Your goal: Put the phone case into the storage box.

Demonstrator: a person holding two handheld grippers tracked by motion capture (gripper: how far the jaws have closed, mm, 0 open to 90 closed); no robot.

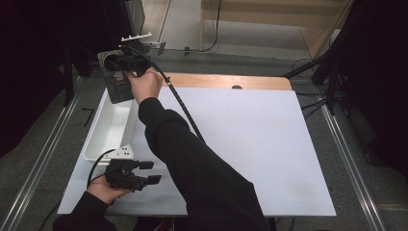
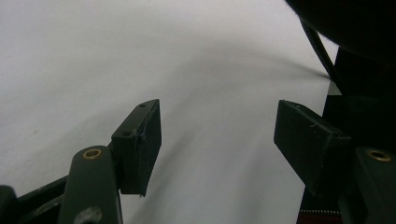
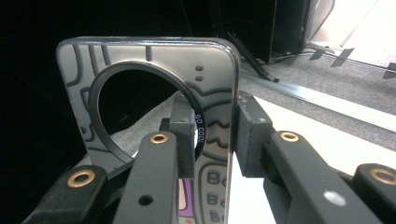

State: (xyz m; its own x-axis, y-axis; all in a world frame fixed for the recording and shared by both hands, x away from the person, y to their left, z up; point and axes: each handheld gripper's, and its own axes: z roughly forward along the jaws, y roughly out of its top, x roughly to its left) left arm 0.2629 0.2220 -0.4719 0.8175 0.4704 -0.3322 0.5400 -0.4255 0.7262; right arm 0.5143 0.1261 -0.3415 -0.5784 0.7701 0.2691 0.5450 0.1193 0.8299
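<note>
Right gripper (image 3: 212, 140) is up past the far left corner of the white table (image 1: 250, 130), its jaws clamped on a flat grey card with a round hole (image 3: 154, 102), one finger (image 3: 182, 135) on each face, the hole just above them. The white bin (image 1: 108, 127) sits below it. Left gripper (image 2: 217, 140) rests low near the front edge, jaws spread wide, bare tabletop between them. The card's printing is hard to read, possibly packaging.
</note>
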